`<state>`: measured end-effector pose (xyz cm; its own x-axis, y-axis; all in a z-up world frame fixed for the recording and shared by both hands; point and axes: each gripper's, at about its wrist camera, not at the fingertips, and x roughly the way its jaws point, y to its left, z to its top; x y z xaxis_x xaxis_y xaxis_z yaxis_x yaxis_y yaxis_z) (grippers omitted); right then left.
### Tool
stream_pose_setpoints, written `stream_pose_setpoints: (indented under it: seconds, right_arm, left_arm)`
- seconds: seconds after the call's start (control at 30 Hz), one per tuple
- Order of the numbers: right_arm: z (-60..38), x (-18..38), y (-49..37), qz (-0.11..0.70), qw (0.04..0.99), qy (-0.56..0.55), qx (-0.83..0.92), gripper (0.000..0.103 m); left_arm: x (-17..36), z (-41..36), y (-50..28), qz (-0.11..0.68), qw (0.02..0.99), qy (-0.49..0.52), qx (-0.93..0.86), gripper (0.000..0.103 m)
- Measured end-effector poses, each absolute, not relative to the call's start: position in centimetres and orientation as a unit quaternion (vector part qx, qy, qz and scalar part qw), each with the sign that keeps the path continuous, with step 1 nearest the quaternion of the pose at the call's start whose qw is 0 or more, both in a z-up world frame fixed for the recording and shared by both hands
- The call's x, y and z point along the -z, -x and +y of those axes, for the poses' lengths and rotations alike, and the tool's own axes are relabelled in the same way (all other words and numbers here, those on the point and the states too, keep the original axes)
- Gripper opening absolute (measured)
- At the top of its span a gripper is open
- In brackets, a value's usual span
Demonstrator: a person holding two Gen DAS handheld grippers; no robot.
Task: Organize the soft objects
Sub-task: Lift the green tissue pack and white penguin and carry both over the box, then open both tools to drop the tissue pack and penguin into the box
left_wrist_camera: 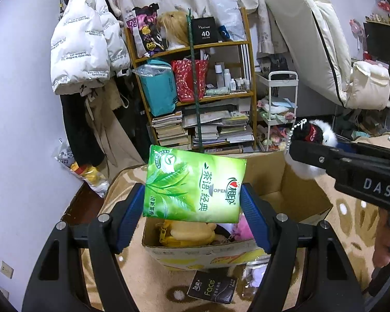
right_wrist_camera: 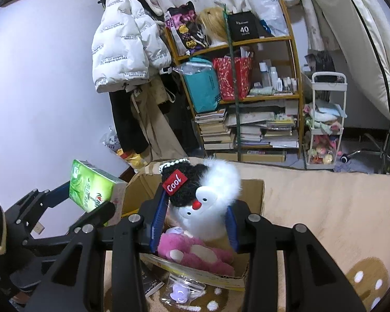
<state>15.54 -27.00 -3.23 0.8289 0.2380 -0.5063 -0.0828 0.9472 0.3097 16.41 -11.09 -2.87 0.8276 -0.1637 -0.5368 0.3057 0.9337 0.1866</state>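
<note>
Tissue pack [left_wrist_camera: 193, 186]: green, leaf-printed | snowman plush [right_wrist_camera: 208, 202]: white, black hat

tissue pack [left_wrist_camera: 193, 186] above box [left_wrist_camera: 293, 182], plush toy [right_wrist_camera: 208, 197] to its right

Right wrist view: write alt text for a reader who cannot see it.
The right hand-held gripper holds a white plush toy in a black knit hat above an open cardboard box containing a pink plush. At left, the left hand-held gripper holds a green tissue pack.
</note>
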Motion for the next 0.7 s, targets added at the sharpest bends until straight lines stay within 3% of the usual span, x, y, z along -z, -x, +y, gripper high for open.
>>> stream_pose_setpoints:
  seconds: [0.6, 0.67, 0.7]
  right_arm:
    - [-26.8, 6.6, -17.2, 0.336, 0.925, -0.151, -0.095, 0.046]
    - [-27.0, 6.7, -17.3, 0.338, 0.923, -0.156, -0.094, 0.046]
    - [-27.1, 6.8, -17.4, 0.339, 0.923, -0.157, -0.093, 0.046]
  left_arm:
    - [5.5, -9.9, -19.0, 0.313, 0.936, -0.106, 0.123, 0.075]
    - [5.5, -10.0, -19.0, 0.311, 0.936, -0.109, 0.123, 0.076]
    - [5.5, -9.9, -18.9, 0.311, 0.936, -0.109, 0.123, 0.081]
